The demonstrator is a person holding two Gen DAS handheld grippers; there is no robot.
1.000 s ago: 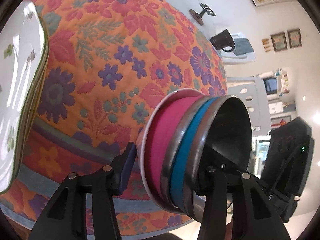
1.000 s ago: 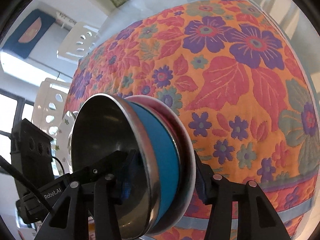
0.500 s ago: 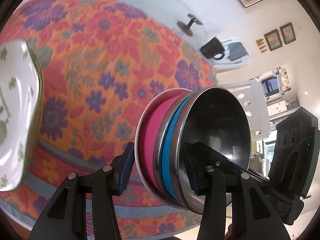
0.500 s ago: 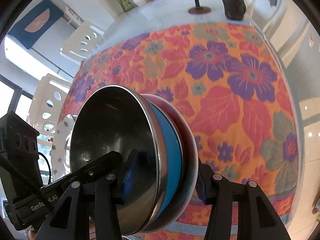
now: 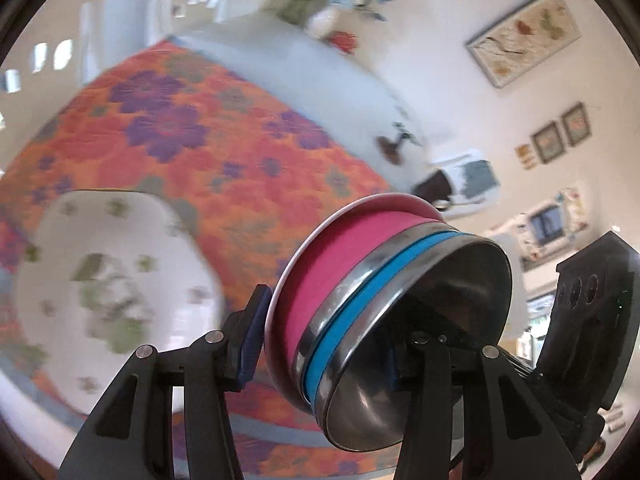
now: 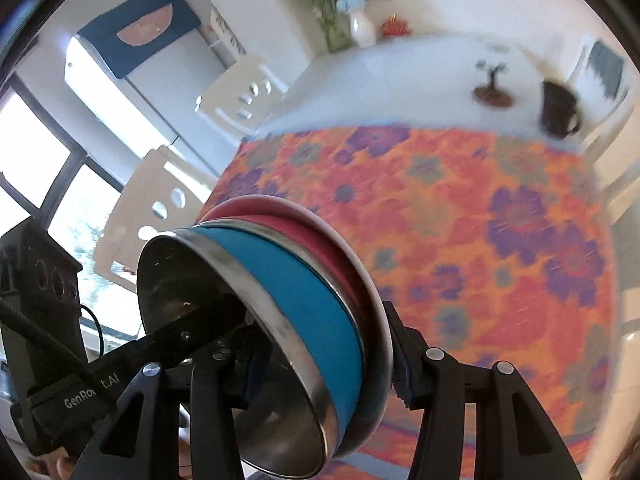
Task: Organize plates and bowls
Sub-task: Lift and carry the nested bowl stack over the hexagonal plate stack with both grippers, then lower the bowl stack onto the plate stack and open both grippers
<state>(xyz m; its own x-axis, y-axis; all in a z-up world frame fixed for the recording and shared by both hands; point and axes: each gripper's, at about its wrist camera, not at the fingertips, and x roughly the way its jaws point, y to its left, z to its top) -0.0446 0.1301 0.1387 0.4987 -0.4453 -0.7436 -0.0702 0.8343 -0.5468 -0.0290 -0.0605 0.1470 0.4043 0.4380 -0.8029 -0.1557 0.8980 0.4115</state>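
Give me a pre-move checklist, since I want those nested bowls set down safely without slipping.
1. Left hand-held gripper clamps the bowl stack across its rim: ok.
2. Right hand-held gripper clamps the same stack on the opposite side: ok.
3. Bowls nested together, blue band inside the pink one: ok.
4. Stack tilted on its side, clear of the floral cloth: ok.
5. White flowered plates lie on the cloth to the left, apart from the stack: ok.
6. Steady view for placing: not ok, both pictures are blurred.
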